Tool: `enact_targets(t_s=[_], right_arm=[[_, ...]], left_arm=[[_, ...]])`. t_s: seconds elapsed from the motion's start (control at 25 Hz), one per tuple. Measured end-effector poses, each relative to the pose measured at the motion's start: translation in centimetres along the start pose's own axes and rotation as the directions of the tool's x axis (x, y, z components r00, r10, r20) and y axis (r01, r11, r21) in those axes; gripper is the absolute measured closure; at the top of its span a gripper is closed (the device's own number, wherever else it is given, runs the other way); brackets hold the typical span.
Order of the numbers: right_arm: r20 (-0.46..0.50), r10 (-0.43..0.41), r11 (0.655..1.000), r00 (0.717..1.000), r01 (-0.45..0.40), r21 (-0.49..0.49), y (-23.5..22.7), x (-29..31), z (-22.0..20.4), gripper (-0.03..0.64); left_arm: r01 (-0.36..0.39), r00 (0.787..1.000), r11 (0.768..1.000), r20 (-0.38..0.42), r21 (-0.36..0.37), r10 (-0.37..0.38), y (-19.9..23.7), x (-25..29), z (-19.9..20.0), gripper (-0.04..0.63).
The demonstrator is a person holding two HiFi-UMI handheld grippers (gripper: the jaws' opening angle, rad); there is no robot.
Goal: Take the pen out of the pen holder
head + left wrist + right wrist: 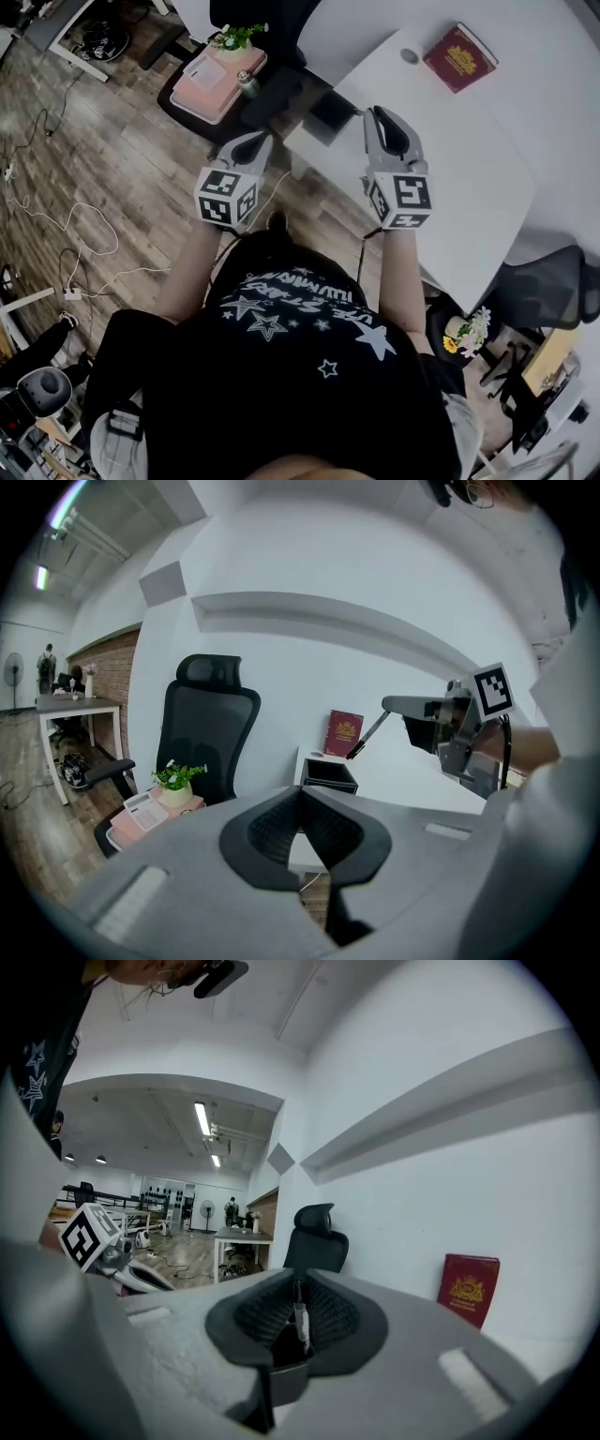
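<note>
My right gripper (376, 114) is shut on a thin dark pen (368, 735). The pen hangs slanting down from its jaws, above the black square pen holder (330, 774) at the near corner of the white table (478, 178). In the right gripper view the pen (300, 1318) is pinched between the ribbed pads (328, 1312), with the dark holder (286, 1372) below. My left gripper (264, 141) hovers left of the holder, off the table's edge, jaws shut and empty; its tips (302, 791) meet.
A red book (459, 56) lies at the table's far side. A black office chair (211, 724) stands behind the holder. Left of it is a pink box (220, 75) with a calculator and a small plant. Cables (75, 234) trail over the wood floor.
</note>
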State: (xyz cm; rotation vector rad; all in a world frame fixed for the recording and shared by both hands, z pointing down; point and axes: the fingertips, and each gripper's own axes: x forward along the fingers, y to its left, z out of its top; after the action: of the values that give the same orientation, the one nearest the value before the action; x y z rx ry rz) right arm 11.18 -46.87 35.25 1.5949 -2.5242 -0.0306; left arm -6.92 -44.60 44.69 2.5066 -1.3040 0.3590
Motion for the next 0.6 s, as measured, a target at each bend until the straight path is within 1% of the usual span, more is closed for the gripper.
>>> enact_targets(t_s=[0.12, 0.28, 0.44, 0.6], right_arm=[[0.042, -0.026, 1.000, 0.999, 0.026, 0.001, -0.4, -2.3, 1.4, 0.575], [0.061, -0.043, 0.999, 0.997, 0.044, -0.001, -0.2, -6.0, 1.9, 0.575], [0.058, -0.068, 0.998, 0.996, 0.068, 0.004, -0.2, -10.4, 0.9, 0.577], [0.040, -0.086, 0.996, 0.995, 0.086, 0.016, 0.0, -15.7, -0.7, 0.577]], left_arm=[[-0.002, 1.000, 1.000, 0.014, 0.008, 0.002, -1.5, -1.2, 0.1, 0.584], [0.002, 1.000, 1.000, 0.015, 0.013, -0.002, -3.9, -2.9, -0.7, 0.583], [0.021, 1.000, 0.999, 0.017, 0.030, -0.022, -6.9, -4.2, -1.6, 0.583], [0.034, 0.999, 0.999, 0.021, 0.028, -0.034, -10.8, -6.3, -3.2, 0.584]])
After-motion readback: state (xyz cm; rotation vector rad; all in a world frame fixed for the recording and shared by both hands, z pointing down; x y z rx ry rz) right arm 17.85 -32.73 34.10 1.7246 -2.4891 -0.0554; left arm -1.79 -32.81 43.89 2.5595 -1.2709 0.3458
